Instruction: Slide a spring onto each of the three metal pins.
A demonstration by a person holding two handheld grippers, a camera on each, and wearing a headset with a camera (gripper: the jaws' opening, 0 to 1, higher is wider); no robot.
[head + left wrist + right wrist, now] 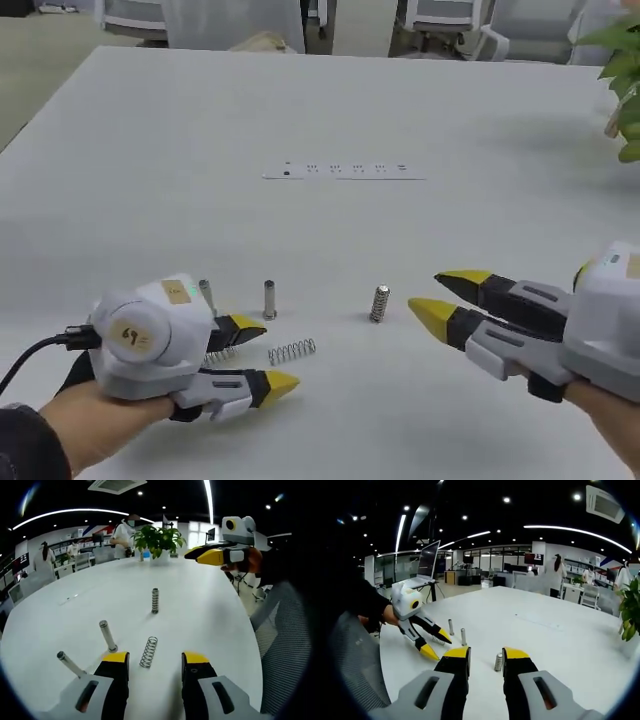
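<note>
1. Half hidden behind the left gripper (pixel 262 355): a bare pin (pixel 207 295), base out of sight.
2. Peeking between those jaws, mostly covered: a second spring (pixel 221 354).
3. Cut off at the frame edge: a plant (pixel 622 80). Power strip (pixel 345 171) markings too small to read.
4. Left gripper spread wide, gripping nothing, low over the table (pixel 400 110).
5. Right gripper (pixel 445 293) parted too, empty, tips just beside the sprung pin (pixel 380 303), not touching.
6. Middle pin (pixel 269 299) upright and bare, with a loose spring (pixel 292 350) lying flat before it.

The right pin (pixel 379 303) wears a spring, middle pin (pixel 269 299) and left pin (pixel 206 292) stand bare, 1 loose spring (pixel 292 350) lies flat.
</note>
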